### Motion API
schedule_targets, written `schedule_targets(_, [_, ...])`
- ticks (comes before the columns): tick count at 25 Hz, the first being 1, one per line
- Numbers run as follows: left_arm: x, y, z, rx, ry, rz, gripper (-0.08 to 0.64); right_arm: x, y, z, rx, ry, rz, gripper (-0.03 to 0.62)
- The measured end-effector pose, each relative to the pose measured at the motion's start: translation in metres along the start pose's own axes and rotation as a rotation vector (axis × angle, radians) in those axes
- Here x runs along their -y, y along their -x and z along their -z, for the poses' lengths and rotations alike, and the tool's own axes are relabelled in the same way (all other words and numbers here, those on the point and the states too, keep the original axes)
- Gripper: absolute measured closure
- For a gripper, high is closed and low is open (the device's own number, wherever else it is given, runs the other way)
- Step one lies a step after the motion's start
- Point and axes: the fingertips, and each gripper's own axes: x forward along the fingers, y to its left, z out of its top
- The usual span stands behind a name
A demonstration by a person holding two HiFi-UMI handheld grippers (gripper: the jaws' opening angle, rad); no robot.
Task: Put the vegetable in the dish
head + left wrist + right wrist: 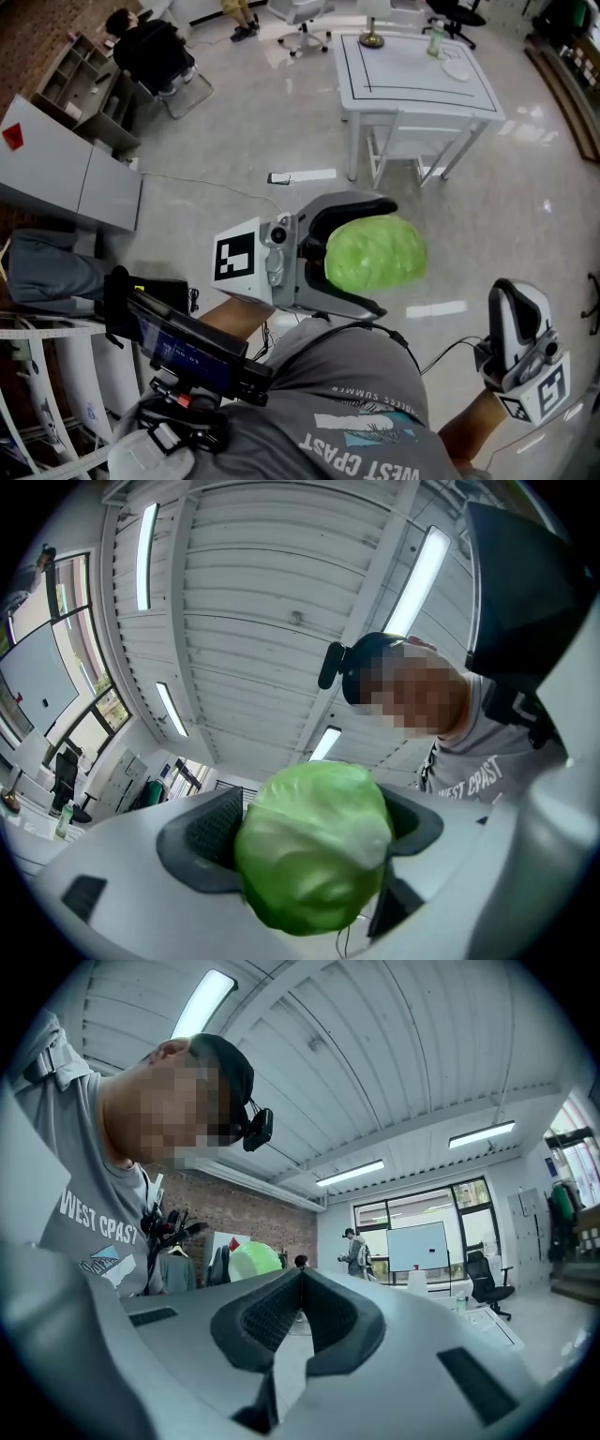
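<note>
Well beyond the clamped cabbage (375,253) stands a white table (412,73).

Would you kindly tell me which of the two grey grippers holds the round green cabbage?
The left gripper, clamped around the round green cabbage; the right gripper is shut on nothing.

Round pale-green cabbage (375,253), clamped between left gripper (361,255) jaws, held aloft
</note>
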Motion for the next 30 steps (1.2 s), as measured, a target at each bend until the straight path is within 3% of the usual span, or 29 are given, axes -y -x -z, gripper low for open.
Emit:
schedule_targets(10, [-0.012, 0.028, -0.012, -0.006, 0.004, 0.010, 0.137, -0.005, -0.029, 0.004, 0.017, -0.013, 0.038, 0.581])
schedule_targets(19, [-0.039, 0.044, -0.012, -0.024, 0.034, 0.046, 0.137, 0.010, -0.058, 0.018, -0.031, 0.021, 0.100, 0.581])
schedule_targets(24, [-0.039, 0.033, -0.012, -0.032, 0.017, 0.059, 0.137, 0.015, -0.058, 0.018, -0.047, 0.029, 0.111, 0.581])
schedule_targets(30, [-0.054, -0.006, 0.009, -0.039, -0.025, 0.043, 0.137, 0.059, -0.041, 0.022, -0.037, 0.008, 0.106, 0.581])
